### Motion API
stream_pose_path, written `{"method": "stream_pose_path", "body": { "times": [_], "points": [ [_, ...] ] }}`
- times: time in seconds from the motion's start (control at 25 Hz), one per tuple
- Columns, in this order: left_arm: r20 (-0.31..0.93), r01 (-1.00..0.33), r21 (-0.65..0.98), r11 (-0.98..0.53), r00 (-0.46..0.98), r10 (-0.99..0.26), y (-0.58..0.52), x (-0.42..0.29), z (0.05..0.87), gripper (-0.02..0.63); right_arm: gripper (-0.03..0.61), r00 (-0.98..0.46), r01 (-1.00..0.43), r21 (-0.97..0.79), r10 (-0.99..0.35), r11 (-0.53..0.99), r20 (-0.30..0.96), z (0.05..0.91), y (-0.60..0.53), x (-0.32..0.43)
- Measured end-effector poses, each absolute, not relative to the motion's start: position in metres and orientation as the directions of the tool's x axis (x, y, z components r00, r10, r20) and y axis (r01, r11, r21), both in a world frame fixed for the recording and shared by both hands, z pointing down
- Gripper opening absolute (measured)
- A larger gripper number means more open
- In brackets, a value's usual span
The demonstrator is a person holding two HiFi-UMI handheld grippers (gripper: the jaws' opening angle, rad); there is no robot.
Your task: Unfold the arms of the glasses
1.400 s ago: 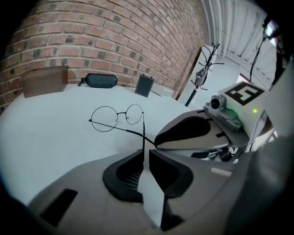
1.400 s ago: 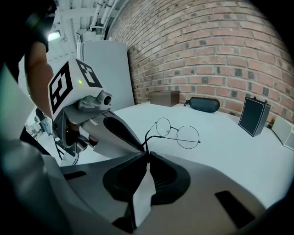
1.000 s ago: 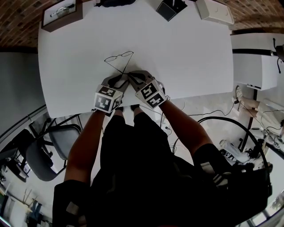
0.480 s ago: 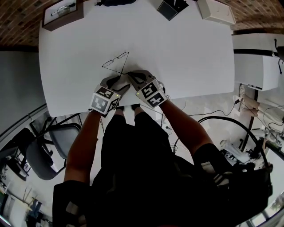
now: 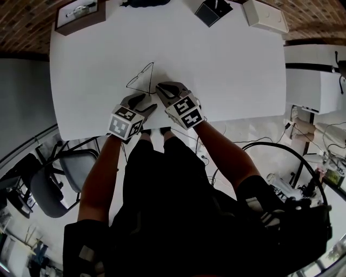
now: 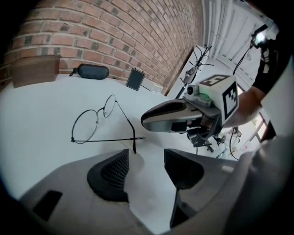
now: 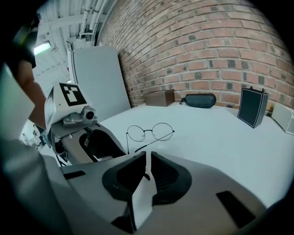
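Observation:
Thin round wire glasses (image 5: 140, 77) lie on the white table (image 5: 232, 70), lenses away from me, their two arms crossing toward the grippers. My left gripper (image 5: 144, 104) stands open just short of them. In the left gripper view the bent tip of one arm (image 6: 134, 148) lies just ahead of the left pad, with nothing between the pads (image 6: 112, 172). My right gripper (image 5: 160, 87) is almost fully shut. In the right gripper view a dark arm tip (image 7: 147, 175) shows in its narrow gap, and the glasses (image 7: 150, 132) sit just beyond.
At the table's far edge stand a brown wooden box (image 5: 75, 16), a dark glasses case (image 7: 198, 100), a small black box (image 7: 251, 108) and a white box (image 5: 265, 13). An office chair (image 5: 54, 186) stands at the left below the table's near edge.
The left gripper's jaws have opened and let go of the arm it held. The glasses have swung slightly, and the right gripper has edged up the table.

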State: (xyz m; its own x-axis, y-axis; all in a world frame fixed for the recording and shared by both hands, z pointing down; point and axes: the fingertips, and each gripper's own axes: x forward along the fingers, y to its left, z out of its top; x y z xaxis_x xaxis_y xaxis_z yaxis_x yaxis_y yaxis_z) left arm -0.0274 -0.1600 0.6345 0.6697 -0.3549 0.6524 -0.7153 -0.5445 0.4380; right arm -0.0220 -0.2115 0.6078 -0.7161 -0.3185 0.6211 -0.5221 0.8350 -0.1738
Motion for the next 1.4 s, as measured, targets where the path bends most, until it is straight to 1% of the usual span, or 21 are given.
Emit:
{"method": "stream_pose_path", "body": {
  "times": [0.12,0.28,0.36,0.4,0.44,0.56,0.72,0.8,1.0,1.16,1.4],
  "points": [
    [0.626,-0.774,0.473,-0.421,0.632,-0.457,-0.165,-0.044,0.631,0.239,0.018,-0.729,-0.539,-0.221,-0.318,0.812,0.606,0.599,-0.216,-0.033],
    [0.569,-0.807,0.553,-0.208,0.549,-0.612,-0.175,-0.073,0.619,0.239,0.021,-0.719,-0.573,-0.259,-0.324,0.778,0.615,0.597,-0.226,-0.039],
    [0.55,-0.81,0.572,-0.127,0.494,-0.673,-0.181,-0.085,0.613,0.239,0.048,-0.708,-0.587,-0.274,-0.32,0.762,0.63,0.599,-0.229,-0.04],
    [0.545,-0.812,0.575,-0.102,0.473,-0.692,-0.184,-0.088,0.611,0.239,0.083,-0.703,-0.596,-0.284,-0.317,0.751,0.637,0.601,-0.229,-0.04],
    [0.546,-0.816,0.572,-0.084,0.455,-0.703,-0.187,-0.09,0.61,0.239,0.101,-0.698,-0.606,-0.294,-0.316,0.739,0.643,0.603,-0.23,-0.04],
    [0.581,-0.838,0.545,-0.022,0.397,-0.711,-0.195,-0.092,0.615,0.239,0.107,-0.682,-0.634,-0.308,-0.324,0.709,0.656,0.607,-0.231,-0.042],
    [0.641,-0.847,0.526,0.077,0.335,-0.69,-0.199,-0.096,0.629,0.236,0.109,-0.662,-0.647,-0.3,-0.32,0.701,0.677,0.611,-0.229,-0.047],
    [0.651,-0.858,0.509,0.07,0.331,-0.683,-0.202,-0.097,0.629,0.23,0.109,-0.65,-0.651,-0.287,-0.321,0.703,0.688,0.614,-0.23,-0.047],
    [0.66,-0.902,0.43,-0.025,0.333,-0.673,-0.211,-0.102,0.627,0.219,0.109,-0.654,-0.642,-0.285,-0.316,0.711,0.687,0.615,-0.234,-0.041],
    [0.661,-0.916,0.389,-0.096,0.35,-0.664,-0.218,-0.105,0.627,0.216,0.109,-0.651,-0.64,-0.274,-0.318,0.717,0.689,0.615,-0.237,-0.036],
    [0.666,-0.931,0.33,-0.157,0.348,-0.66,-0.229,-0.113,0.624,0.212,0.109,-0.652,-0.643,-0.273,-0.325,0.715,0.685,0.613,-0.245,-0.026]
  ]
}}
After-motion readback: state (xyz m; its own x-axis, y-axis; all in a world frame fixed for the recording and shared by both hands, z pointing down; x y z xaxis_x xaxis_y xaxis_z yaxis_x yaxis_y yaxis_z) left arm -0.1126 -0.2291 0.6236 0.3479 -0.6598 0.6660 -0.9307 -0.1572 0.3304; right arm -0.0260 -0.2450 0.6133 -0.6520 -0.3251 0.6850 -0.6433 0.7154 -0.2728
